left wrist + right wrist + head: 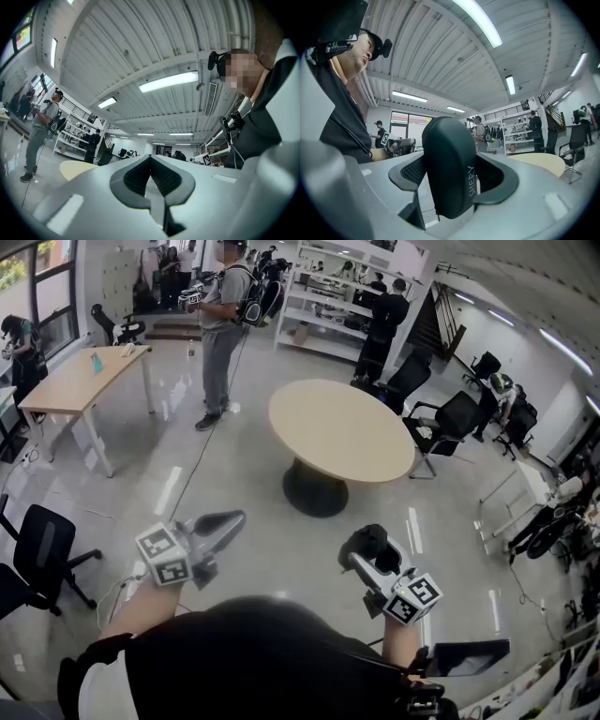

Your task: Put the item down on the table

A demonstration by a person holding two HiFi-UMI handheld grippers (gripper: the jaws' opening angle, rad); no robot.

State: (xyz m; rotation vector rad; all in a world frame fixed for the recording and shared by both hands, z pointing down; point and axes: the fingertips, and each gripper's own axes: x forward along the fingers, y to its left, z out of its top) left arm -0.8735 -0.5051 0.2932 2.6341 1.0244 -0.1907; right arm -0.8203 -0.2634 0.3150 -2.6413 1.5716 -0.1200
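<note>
We stand on a grey floor [234,474], and the round table [342,432] is well ahead of us, apart from both grippers. The main risk, as we judge it, is that gap. The table is not yet under the case [449,164], so letting go here would drop it to the floor. Carrying it over could also work it loose if the grip is only light. The case looks smooth and rounded and stands taller than the jaws, so it could tip or slide between the pads [410,171]. It could also roll on the tabletop if set on a curved side or too near the rim. A chair [450,423] stands close against the table's right side, so an approach from there could snag. The right gripper [368,549] is clamped on the dark oval case, one pad on each side. The case stands upright between the pads, its top well above the jaws and its lower end below them. The left gripper [151,164] carries nothing. Its jaws are pressed together, and it is held out in front of us beside the right one.
</note>
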